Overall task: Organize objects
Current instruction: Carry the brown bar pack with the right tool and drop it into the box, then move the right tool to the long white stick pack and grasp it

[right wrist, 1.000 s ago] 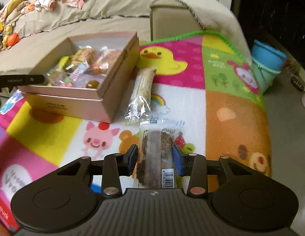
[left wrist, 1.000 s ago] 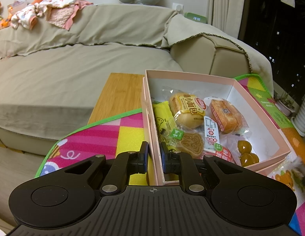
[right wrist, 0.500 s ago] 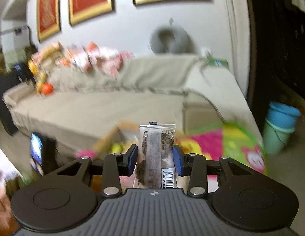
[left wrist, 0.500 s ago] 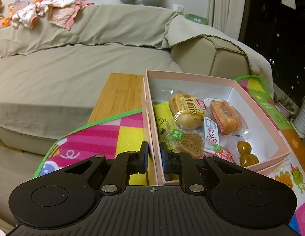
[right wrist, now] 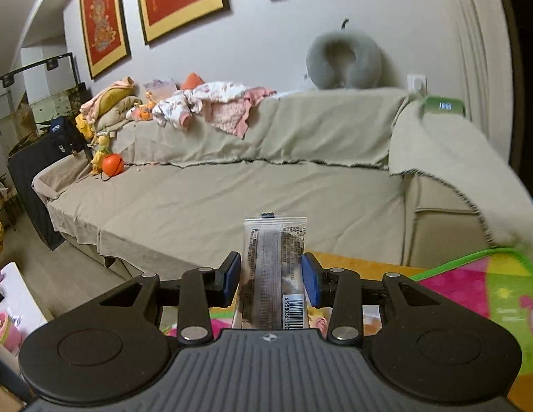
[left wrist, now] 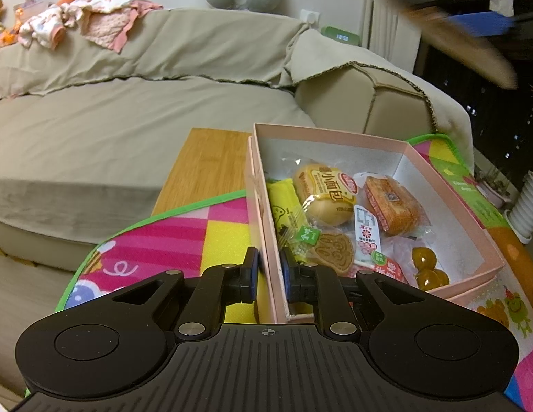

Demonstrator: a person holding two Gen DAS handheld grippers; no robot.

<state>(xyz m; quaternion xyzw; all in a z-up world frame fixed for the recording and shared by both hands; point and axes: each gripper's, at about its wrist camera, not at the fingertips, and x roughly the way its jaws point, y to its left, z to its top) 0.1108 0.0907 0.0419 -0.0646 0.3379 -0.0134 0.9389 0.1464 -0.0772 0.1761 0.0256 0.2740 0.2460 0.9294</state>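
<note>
The left gripper [left wrist: 269, 274] clamps the near wall of the pink box [left wrist: 448, 185], which sits on the colourful play mat [left wrist: 170, 240] and holds wrapped snacks [left wrist: 326, 192]. The right gripper [right wrist: 271, 279] grasps a clear-wrapped snack bar [right wrist: 275, 267], held in the air before the beige sofa [right wrist: 232, 192].

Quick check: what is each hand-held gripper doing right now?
Left hand-held gripper: closed on the pink box wall.
Right hand-held gripper: closed on a clear-wrapped snack bar, lifted.
</note>
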